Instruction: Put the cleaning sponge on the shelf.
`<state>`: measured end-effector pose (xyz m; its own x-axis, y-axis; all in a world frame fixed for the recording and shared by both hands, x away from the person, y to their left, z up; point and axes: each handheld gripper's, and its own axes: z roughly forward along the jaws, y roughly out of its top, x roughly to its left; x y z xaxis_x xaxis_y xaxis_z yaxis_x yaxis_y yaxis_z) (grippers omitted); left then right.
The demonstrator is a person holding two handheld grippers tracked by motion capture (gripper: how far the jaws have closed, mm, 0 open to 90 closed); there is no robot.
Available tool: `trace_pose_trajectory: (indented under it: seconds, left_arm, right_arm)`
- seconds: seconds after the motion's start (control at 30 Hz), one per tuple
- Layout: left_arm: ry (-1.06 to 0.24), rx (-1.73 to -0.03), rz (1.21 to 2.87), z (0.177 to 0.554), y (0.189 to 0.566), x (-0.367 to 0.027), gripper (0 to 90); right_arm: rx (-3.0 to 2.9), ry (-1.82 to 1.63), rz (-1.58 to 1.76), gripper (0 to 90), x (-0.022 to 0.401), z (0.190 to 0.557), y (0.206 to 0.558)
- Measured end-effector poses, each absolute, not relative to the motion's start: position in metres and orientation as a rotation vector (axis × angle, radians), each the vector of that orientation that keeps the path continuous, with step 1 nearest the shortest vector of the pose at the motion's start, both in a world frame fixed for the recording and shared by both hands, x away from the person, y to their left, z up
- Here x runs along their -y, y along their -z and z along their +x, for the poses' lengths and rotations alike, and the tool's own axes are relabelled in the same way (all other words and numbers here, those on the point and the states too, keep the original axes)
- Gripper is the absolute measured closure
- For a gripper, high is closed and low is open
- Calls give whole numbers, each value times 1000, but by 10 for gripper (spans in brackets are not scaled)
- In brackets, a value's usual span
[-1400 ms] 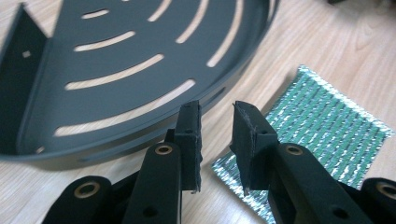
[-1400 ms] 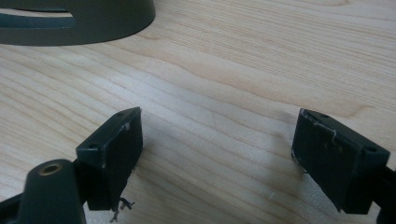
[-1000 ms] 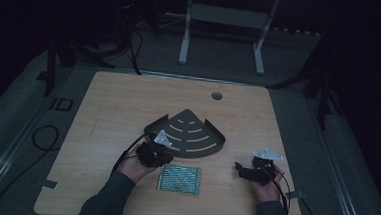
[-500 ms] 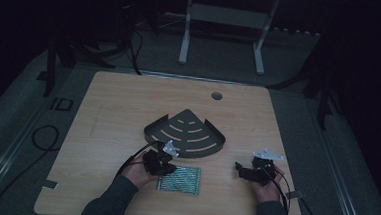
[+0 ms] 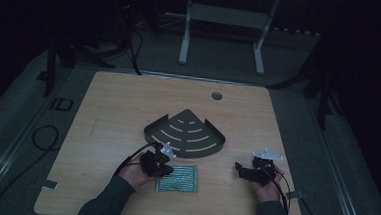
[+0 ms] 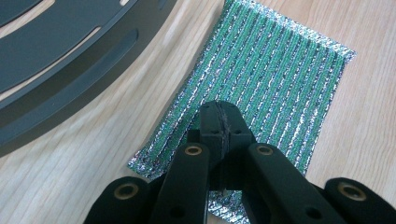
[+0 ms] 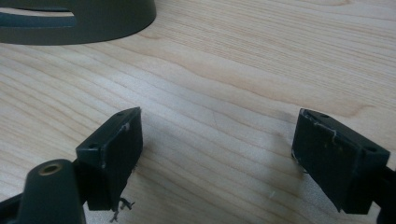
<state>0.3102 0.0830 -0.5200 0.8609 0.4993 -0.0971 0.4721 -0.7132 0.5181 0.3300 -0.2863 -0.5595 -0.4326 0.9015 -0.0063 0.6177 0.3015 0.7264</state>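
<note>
Having moved from the dark fan-shaped tray (image 5: 186, 135) onto the green glittery pad (image 6: 275, 88) lying before it, the left gripper (image 6: 222, 116) sits clenched; the right gripper (image 7: 217, 149), jaws spread, remains over bare table (image 5: 108, 112).

We found almost no legible writing. The sole marking was a dark, outlined pair of characters reading roughly "ID" (image 5: 61, 104), on the grey floor surface just beside the light wooden table's (image 5: 129, 98) left edge. We could not read it with certainty. No other labels or numbers were readable.
</note>
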Motion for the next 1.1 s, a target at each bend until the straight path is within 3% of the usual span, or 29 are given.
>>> trace_pose_trajectory:
  seconds: [1.1]
  left_arm:
    - [-131,-1080,2419,296,518,-204,899]
  right_arm:
    - [-2162,-923,1352,159,287,330,559]
